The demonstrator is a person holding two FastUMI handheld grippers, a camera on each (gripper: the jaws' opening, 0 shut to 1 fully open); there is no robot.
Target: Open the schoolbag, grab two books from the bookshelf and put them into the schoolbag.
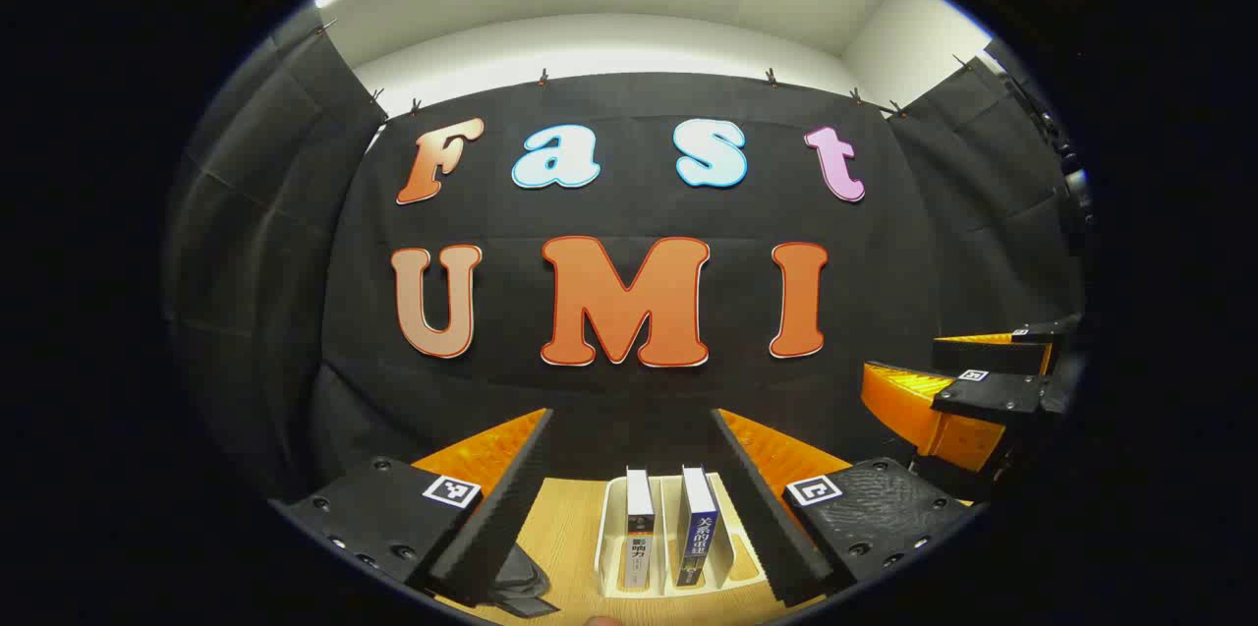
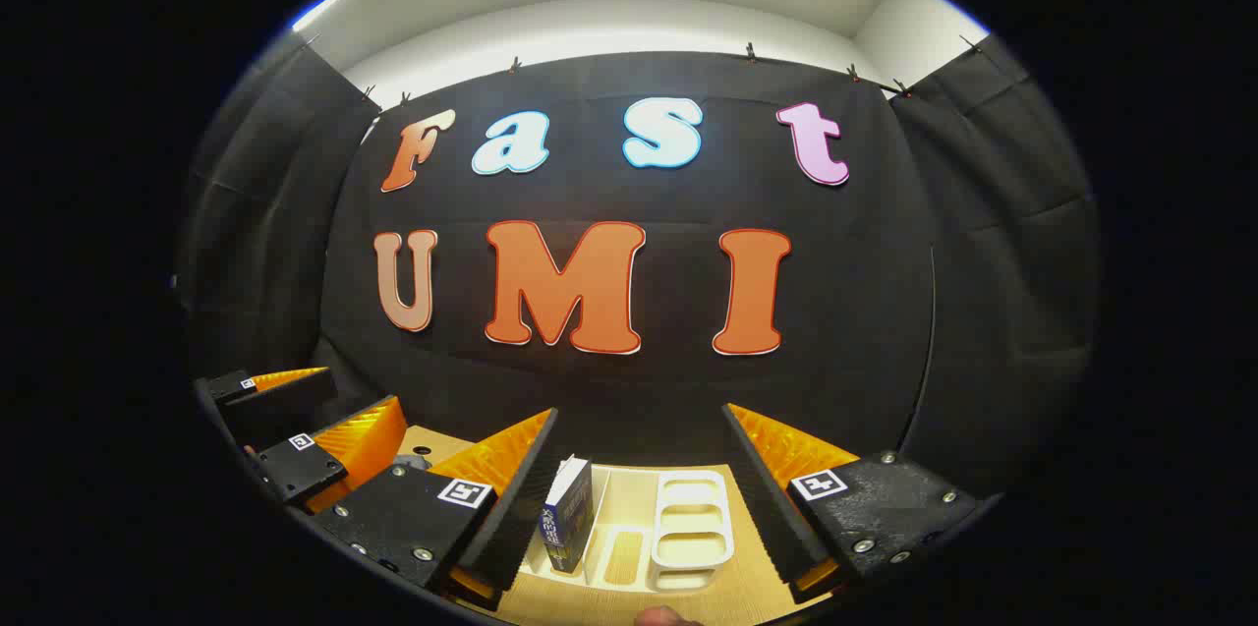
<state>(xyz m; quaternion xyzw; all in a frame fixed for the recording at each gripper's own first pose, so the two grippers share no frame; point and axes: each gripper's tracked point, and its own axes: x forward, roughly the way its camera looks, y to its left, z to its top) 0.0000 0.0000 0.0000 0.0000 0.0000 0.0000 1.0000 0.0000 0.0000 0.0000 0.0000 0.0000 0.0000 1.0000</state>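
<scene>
On the wooden table (image 1: pixel 565 528) stands a white bookshelf rack (image 1: pixel 732 557) with two upright books in its slots: a pale-spined book (image 1: pixel 639 533) and a blue book (image 1: pixel 698 528). My left gripper (image 1: pixel 631 420) hangs open above and in front of them, holding nothing. A dark schoolbag (image 1: pixel 516 582) shows partly past its left finger. In the right gripper view the rack (image 2: pixel 693 518) lies ahead with the blue book (image 2: pixel 570 518) at its left end. My right gripper (image 2: pixel 639 415) is open and holds nothing. Each gripper shows beside the other: right gripper (image 1: pixel 943 370), left gripper (image 2: pixel 324 410).
The booth's black cloth wall closes the table's far side just behind the rack. The two grippers hang side by side above the table's near edge. A bit of a person's hand (image 2: pixel 663 616) peeks in at the bottom.
</scene>
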